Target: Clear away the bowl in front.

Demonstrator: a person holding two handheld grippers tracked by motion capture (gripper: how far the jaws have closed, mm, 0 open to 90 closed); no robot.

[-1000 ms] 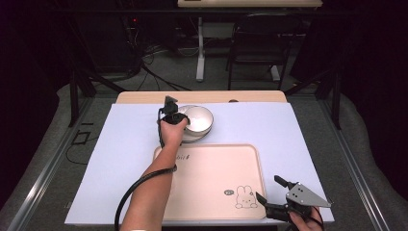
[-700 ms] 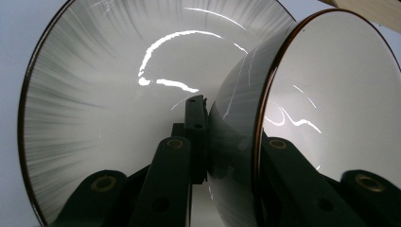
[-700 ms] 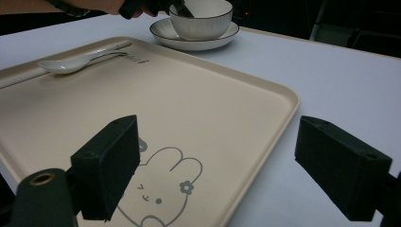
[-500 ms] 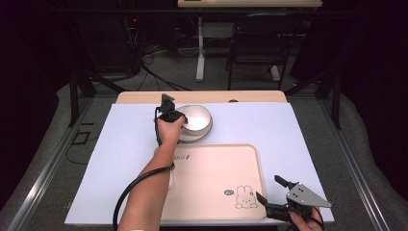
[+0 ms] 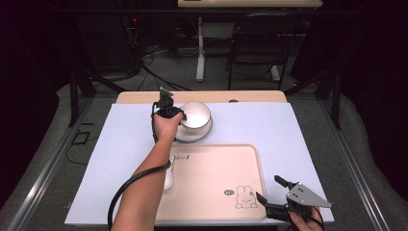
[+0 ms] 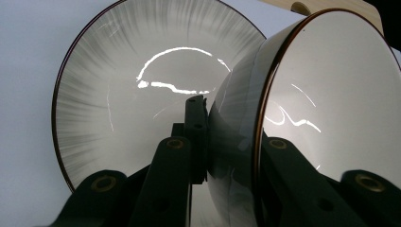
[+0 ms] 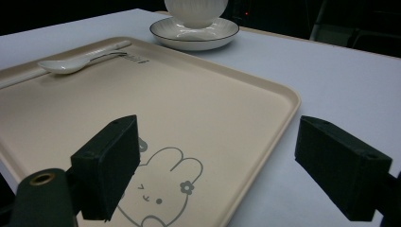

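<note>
Between your left gripper's (image 6: pixel 203 156) fingers (image 6: pixel 196 137) sits the wall of the white bowl (image 6: pixel 326 109): one finger inside, one outside, closed firmly on its rim. You hold the bowl tilted just above the striped saucer (image 6: pixel 118 94). Your right gripper (image 7: pixel 231 175) rests at the near corner of the beige tray (image 7: pixel 213 99), fingers wide apart and holding nothing. Beyond those fingers, a white spoon (image 7: pixel 71 64) lies on the tray's far side.

Bowl (image 5: pixel 195 113) now lifted clear of saucer (image 5: pixel 192 134), tilted on its side, rim pinched between left gripper (image 5: pixel 172 113) fingers (image 6: pixel 194 137); earlier it sat lower.
</note>
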